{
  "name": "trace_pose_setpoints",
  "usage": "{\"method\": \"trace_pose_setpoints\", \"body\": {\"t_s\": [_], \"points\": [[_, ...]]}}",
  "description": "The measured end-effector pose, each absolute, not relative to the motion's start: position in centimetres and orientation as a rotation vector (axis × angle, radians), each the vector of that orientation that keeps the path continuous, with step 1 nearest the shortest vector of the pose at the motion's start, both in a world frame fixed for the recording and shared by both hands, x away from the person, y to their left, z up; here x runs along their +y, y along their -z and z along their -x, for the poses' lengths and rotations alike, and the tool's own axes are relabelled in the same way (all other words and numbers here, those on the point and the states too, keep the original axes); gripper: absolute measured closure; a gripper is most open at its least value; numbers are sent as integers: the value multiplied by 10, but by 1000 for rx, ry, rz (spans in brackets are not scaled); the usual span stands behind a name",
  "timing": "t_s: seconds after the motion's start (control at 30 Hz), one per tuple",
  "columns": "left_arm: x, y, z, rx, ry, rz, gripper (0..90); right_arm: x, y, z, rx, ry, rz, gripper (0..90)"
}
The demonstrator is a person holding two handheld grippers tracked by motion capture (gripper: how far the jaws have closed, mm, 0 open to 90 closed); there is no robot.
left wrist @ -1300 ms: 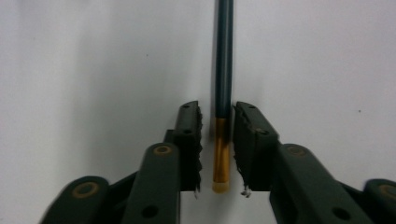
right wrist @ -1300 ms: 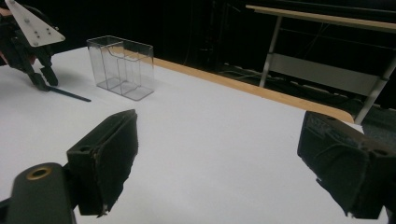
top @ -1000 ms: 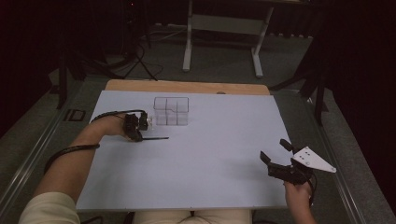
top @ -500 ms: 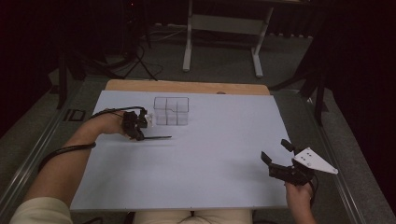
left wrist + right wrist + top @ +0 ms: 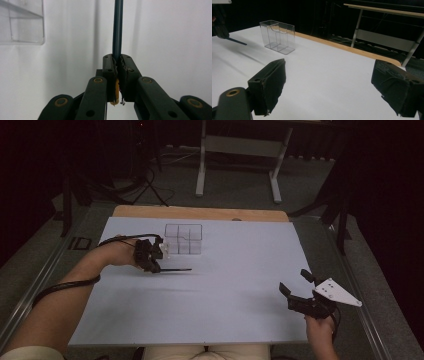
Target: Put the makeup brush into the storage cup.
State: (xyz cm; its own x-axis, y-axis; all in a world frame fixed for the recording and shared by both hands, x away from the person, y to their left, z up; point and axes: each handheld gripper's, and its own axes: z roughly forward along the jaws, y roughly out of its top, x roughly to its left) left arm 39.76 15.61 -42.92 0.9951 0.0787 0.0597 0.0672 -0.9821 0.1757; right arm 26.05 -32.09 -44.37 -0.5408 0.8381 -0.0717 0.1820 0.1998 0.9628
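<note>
One clear plastic organizer on the white table, one dark pencil just in front of it, clamped in the left gripper, right gripper well apart, jaws wide, holding nothing, no readable writing.

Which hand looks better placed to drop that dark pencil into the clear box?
Left, most likely. The left gripper is shut on the pencil, right beside the clear box. The right gripper is open, holds nothing, and sits at the table's near right corner, far from the box.
</note>
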Motion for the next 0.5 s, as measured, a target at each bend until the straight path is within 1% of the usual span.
{"method": "trace_pose_setpoints", "body": {"t_s": [0.2,0.5], "points": [[148,413,-391,83,-96,-2935,847,-320,444,-261,1868,-1372,-944,123],[134,401,-384,58,-101,-2930,847,-317,445,-262,1895,-1387,-928,123]]}}
